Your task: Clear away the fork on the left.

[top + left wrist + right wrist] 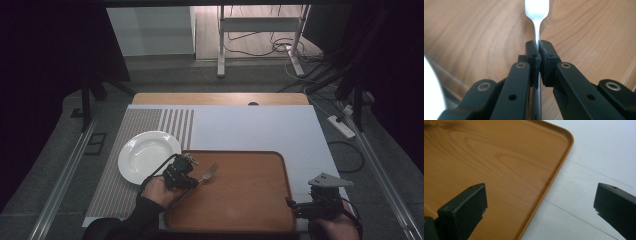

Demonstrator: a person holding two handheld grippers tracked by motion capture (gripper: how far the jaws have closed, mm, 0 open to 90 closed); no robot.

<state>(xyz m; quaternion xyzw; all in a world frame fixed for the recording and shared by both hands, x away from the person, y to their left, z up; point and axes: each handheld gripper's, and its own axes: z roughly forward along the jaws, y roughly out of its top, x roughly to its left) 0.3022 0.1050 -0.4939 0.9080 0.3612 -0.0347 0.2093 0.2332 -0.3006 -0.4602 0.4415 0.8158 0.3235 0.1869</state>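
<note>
A silver fork (208, 173) hangs over the left part of the wooden tray (250, 200), its tines pointing toward the tray's middle. My left gripper (192, 176) is shut on the fork's handle. In the left gripper view the pads (534, 53) pinch the fork (537, 15) just below its neck, with the tray's wood grain (586, 30) behind. A white plate (148, 155) lies on the striped placemat (132, 135) left of the tray. My right gripper (295, 207) rests at the tray's near right corner, jaws wide open astride the tray rim (549, 187), nothing between them.
A white board (260, 125) covers the table under tray and mat. Beyond the table stand a metal frame's legs (220, 45), floor cables (280, 47) and a power strip (341, 126). Rails run along both sides of the table.
</note>
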